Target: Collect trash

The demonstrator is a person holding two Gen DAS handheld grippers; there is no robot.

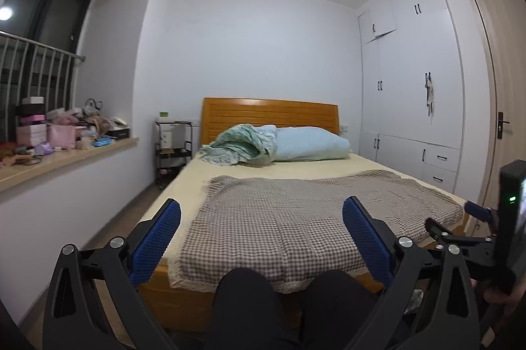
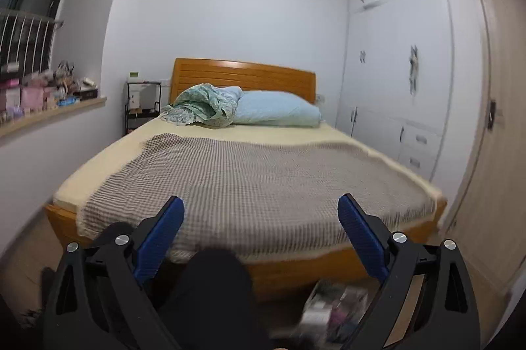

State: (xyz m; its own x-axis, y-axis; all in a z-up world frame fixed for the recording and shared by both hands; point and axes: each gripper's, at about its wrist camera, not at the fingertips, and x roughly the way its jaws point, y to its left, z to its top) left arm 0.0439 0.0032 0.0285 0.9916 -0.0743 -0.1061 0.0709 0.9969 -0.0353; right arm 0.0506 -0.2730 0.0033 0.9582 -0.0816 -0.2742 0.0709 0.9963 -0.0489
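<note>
My left gripper (image 1: 261, 208) is open, blue pads wide apart, held at the foot of a wooden bed (image 1: 177, 297), with nothing between the fingers. My right gripper (image 2: 261, 207) is open too and holds nothing. In the right wrist view a blurred pile of trash or packaging (image 2: 332, 313) lies on the floor below the bed's foot, between the right finger and a person's dark trouser knee (image 2: 217, 281). The left wrist view shows the right gripper's body (image 1: 476, 238) at the right edge. Both knees (image 1: 243, 300) sit low between the left fingers.
A checked blanket (image 1: 296, 218) covers the bed, with a pillow (image 1: 312, 146) and crumpled green cover (image 1: 243, 146) at the headboard. A cluttered window ledge (image 1: 65, 133) runs on the left, a black rack (image 1: 172, 149) beside the bed, white wardrobes (image 1: 411, 87) and a door (image 1: 503, 106) on the right.
</note>
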